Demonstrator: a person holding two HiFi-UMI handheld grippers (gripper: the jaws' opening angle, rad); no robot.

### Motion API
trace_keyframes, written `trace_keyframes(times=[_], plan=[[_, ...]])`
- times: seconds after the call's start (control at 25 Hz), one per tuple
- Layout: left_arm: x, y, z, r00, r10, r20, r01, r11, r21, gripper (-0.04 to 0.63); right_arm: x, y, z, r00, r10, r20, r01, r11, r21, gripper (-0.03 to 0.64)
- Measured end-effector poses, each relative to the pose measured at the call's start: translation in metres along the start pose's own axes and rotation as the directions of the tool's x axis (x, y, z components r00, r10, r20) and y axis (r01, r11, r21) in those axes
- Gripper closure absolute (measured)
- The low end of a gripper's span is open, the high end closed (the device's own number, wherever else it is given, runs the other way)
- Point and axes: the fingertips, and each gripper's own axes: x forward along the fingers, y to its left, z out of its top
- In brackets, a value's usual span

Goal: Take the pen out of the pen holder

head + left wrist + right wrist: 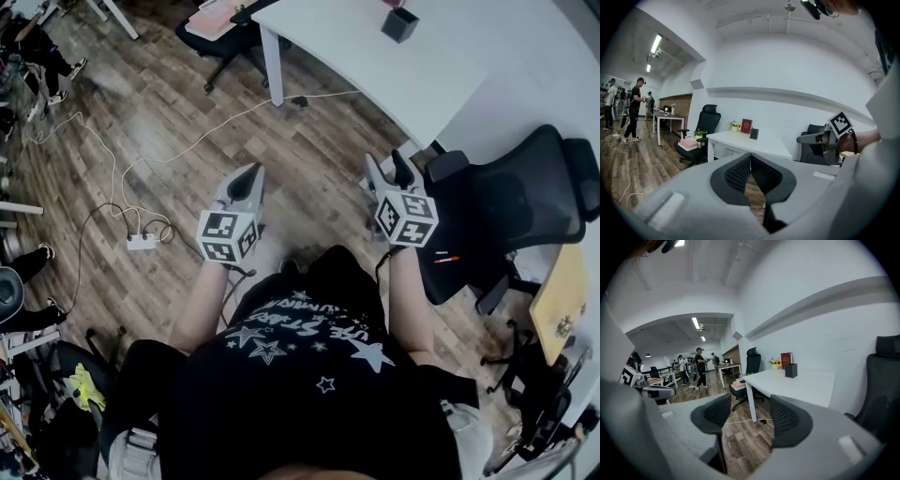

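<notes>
The black square pen holder [400, 23] stands on the white table [375, 56] at the far top of the head view, well away from both grippers. It also shows on the table in the left gripper view as the pen holder [753, 133] and in the right gripper view as the pen holder [791, 370]. Whether a pen is in it I cannot tell. My left gripper [251, 176] hovers over the wooden floor, shut with its pads touching and nothing between them [750, 165]. My right gripper [388, 169] is beside it, open and empty [751, 416].
A black office chair [525, 206] stands close at the right with small red and white items [446, 256] on its seat. A power strip [142, 241] and cables lie on the floor at left. Another chair [217, 28] sits beyond the table. People stand far off [699, 366].
</notes>
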Motion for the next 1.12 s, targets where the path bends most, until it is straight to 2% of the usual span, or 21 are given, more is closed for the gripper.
trace_keyframes(times=[0.4, 0.6, 0.84, 1.12], plan=[[0.080, 0.027, 0.002, 0.997, 0.039, -0.061, -0.039, 0.999, -0.011, 0.583, 0.099, -0.068, 0.028, 1.000, -0.001, 0.008, 0.000, 0.999, 0.042, 0.351], [0.157, 0.045, 0.019, 0.995, 0.055, -0.088, -0.055, 0.999, 0.001, 0.583, 0.172, -0.114, 0.057, 1.000, 0.008, 0.016, -0.008, 0.999, 0.048, 0.351], [0.260, 0.050, 0.061, 0.996, 0.040, -0.076, -0.040, 0.999, 0.011, 0.583, 0.252, -0.179, 0.099, 1.000, 0.010, 0.010, -0.010, 0.999, 0.046, 0.351], [0.350, 0.052, 0.085, 0.996, 0.031, -0.080, -0.029, 0.999, 0.023, 0.583, 0.324, -0.236, 0.132, 1.000, 0.017, 0.015, -0.018, 0.999, 0.043, 0.351]])
